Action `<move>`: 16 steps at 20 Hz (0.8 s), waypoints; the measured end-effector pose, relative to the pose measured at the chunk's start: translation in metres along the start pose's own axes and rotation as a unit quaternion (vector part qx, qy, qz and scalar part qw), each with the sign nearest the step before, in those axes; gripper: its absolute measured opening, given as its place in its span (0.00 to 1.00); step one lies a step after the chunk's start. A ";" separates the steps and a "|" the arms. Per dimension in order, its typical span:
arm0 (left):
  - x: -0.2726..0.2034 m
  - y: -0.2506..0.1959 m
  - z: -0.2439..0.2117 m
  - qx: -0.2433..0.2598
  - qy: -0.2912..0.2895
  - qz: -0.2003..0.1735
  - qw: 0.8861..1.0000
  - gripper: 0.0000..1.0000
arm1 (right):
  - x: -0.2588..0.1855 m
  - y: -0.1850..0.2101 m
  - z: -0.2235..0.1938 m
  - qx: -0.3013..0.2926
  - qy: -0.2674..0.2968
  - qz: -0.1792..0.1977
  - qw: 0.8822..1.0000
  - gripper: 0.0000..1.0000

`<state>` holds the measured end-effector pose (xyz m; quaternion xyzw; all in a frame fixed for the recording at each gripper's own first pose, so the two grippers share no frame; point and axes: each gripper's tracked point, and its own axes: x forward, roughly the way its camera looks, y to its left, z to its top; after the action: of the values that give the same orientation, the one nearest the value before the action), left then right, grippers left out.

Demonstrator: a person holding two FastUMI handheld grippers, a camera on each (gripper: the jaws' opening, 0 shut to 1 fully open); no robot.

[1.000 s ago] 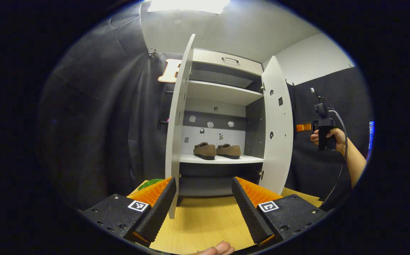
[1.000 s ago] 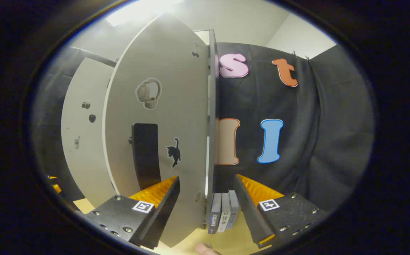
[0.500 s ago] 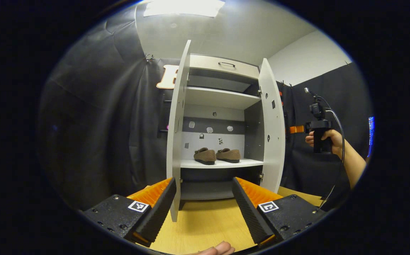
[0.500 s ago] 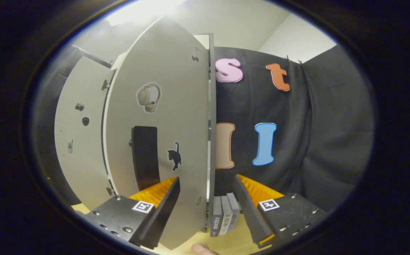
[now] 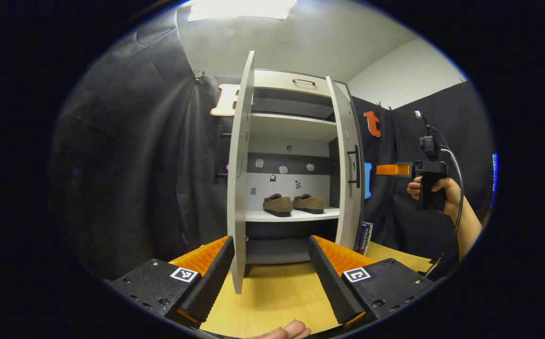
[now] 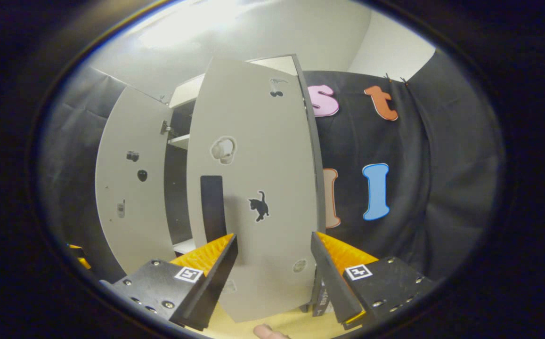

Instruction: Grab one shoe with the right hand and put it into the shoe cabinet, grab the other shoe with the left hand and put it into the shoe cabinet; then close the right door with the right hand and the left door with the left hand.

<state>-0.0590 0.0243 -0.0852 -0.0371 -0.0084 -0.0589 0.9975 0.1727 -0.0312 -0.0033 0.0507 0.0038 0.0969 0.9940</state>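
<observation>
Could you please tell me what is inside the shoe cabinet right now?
Two brown shoes sit side by side on the lower shelf. The upper shelf looks bare; the doors hide the cabinet's sides.

The shoe cabinet's right door (image 5: 346,165) swings inward from a second ago, turning from its pale inner face to nearly edge-on in the left gripper view, its dark handle (image 5: 356,165) now facing out. In the right gripper view the door's outer face (image 6: 258,188) slides across between the right tool (image 6: 274,268) fingers, covering most of the books (image 6: 321,294) on the desk. The right tool (image 5: 387,170) now stands clear of the door.
</observation>
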 end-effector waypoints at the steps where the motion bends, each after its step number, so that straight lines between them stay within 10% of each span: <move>1: 0.002 0.005 0.001 0.000 0.001 0.003 1.000 0.94 | -0.006 0.002 -0.004 -0.003 0.004 0.003 1.000 0.94; 9: 0.026 0.084 0.017 -0.004 0.006 0.068 0.998 0.96 | -0.053 0.042 -0.002 -0.018 -0.019 0.044 0.999 0.97; 16: 0.064 0.172 0.047 0.000 0.014 0.117 0.993 0.96 | -0.096 0.048 -0.015 -0.024 -0.016 0.006 1.000 0.97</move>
<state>0.0245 0.1902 -0.0493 -0.0372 0.0101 0.0580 0.9976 0.0688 -0.0019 -0.0133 0.0282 -0.0151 0.1018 0.9943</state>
